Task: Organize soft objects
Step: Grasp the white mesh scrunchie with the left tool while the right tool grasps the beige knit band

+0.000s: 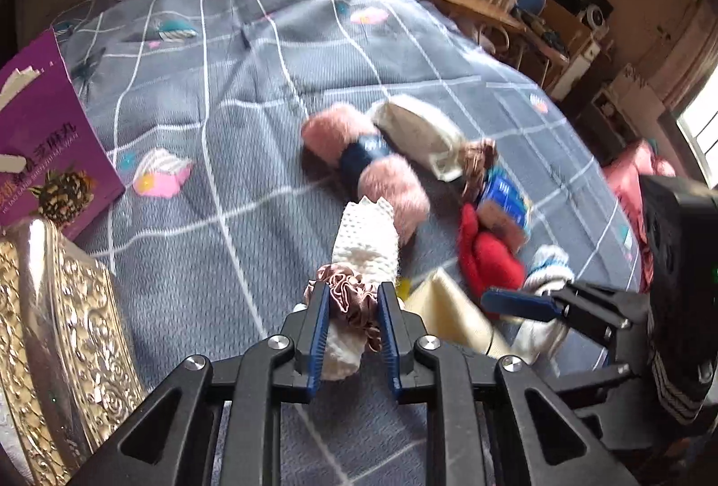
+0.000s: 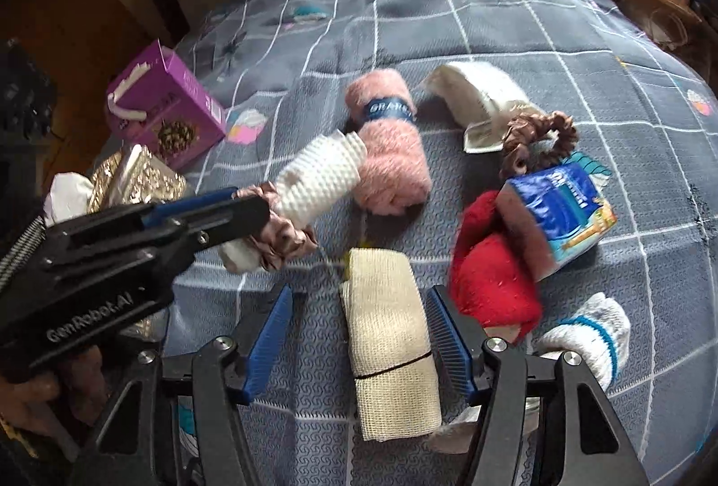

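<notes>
- Soft knitted cloth is what the left gripper (image 1: pixel 350 308) pinches now: a white roll (image 1: pixel 365 241) with a dusty-pink satin scrunchie (image 1: pixel 348 295) around its near end, and the blue pads press on the scrunchie from both sides.
- From the right wrist view, this bundle looks lifted a little over the grey checked bedspread (image 2: pixel 516 32), with the far end of the white roll near the pink fluffy towel (image 2: pixel 388 154) (if they touch, I cannot tell).
- I judge the bundle very light and easy to squash; the satin is slippery, so the hold is better on the roll under the scrunchie, near its middle, or the free end will hang down.
- Spread apart is the right gripper (image 2: pixel 359 340), low over a cream mesh roll (image 2: pixel 388 344) that lies between its fingers; the pad on the right is just beside the roll, the pad on the left is clearly apart, so nothing is gripped.
- This cream roll seems light and springy, and a thin dark band goes around it; a hold across the middle, near that band, should keep it rolled.
- Other soft things wait on the bedspread: a red cloth (image 2: pixel 491 284), a brown scrunchie (image 2: pixel 538 138), a white sock with a blue stripe (image 2: pixel 588 333).
- A purple box (image 2: pixel 168 107) stands open at the bed's left edge.
</notes>
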